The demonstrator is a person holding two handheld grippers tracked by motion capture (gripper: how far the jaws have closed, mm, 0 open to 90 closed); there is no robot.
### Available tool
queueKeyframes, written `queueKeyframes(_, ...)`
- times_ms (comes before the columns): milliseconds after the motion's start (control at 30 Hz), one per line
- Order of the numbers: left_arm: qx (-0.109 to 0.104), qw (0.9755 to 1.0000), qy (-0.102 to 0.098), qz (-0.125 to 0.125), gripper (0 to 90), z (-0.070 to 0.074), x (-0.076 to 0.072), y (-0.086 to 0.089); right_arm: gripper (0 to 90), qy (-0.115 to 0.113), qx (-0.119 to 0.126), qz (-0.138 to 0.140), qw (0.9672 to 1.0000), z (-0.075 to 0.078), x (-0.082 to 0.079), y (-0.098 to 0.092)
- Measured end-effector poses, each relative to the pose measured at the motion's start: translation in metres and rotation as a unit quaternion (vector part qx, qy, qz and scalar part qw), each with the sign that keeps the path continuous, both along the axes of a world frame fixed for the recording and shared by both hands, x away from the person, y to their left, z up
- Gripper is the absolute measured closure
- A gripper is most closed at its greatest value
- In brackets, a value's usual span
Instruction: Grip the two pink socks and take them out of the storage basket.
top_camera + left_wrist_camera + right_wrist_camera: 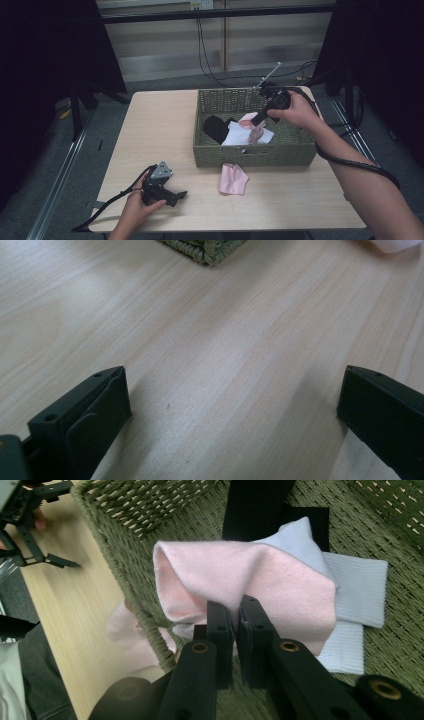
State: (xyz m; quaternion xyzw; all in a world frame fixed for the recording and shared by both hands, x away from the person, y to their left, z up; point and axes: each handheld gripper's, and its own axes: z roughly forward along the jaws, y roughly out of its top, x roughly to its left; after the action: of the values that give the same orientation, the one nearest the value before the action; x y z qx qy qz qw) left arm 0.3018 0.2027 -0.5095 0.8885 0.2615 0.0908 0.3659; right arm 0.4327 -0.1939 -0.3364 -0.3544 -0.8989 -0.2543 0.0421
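Note:
My right gripper point(258, 126) point(236, 611) is shut on a pink cloth point(250, 585) point(252, 125) and holds it up inside the woven green basket point(210, 97) point(125, 510). Under it lie a white cloth point(357, 585) point(237, 136) and a black cloth point(257, 505) point(216, 128). A second pink cloth point(233, 179) point(125, 630) lies on the table just in front of the basket. Near the table's front left corner my left gripper point(181, 195) point(232, 405) rests low over bare wood, jaws wide open with nothing between them.
The light wooden table point(160, 130) has free room left of the basket and along its front edge. A basket corner point(205, 249) shows at the top of the left gripper view. Cables point(350, 162) trail from both grippers.

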Motion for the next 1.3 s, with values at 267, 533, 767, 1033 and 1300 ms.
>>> queueKeyframes(267,0.0,1.0,0.0,0.0,0.0,0.0,0.0,0.0,85.1,-0.003,0.001,0.012,0.9999,0.016,-0.008,0.004)
queueKeyframes(533,0.0,1.0,0.0,0.0,0.0,0.0,0.0,0.0,85.1,-0.015,0.014,0.027,0.9994,0.035,-0.016,0.005)
queueKeyframes(767,0.0,1.0,0.0,0.0,0.0,0.0,0.0,0.0,85.1,-0.019,0.011,0.038,0.999,0.047,-0.023,0.008)
queueKeyframes(1033,0.0,1.0,0.0,0.0,0.0,0.0,0.0,0.0,85.0,-0.024,0.014,0.054,0.9982,0.056,-0.035,0.014)
queueKeyframes(1300,0.0,1.0,0.0,0.0,0.0,0.0,0.0,0.0,85.0,-0.029,0.023,0.076,0.9964,0.064,-0.051,0.02)
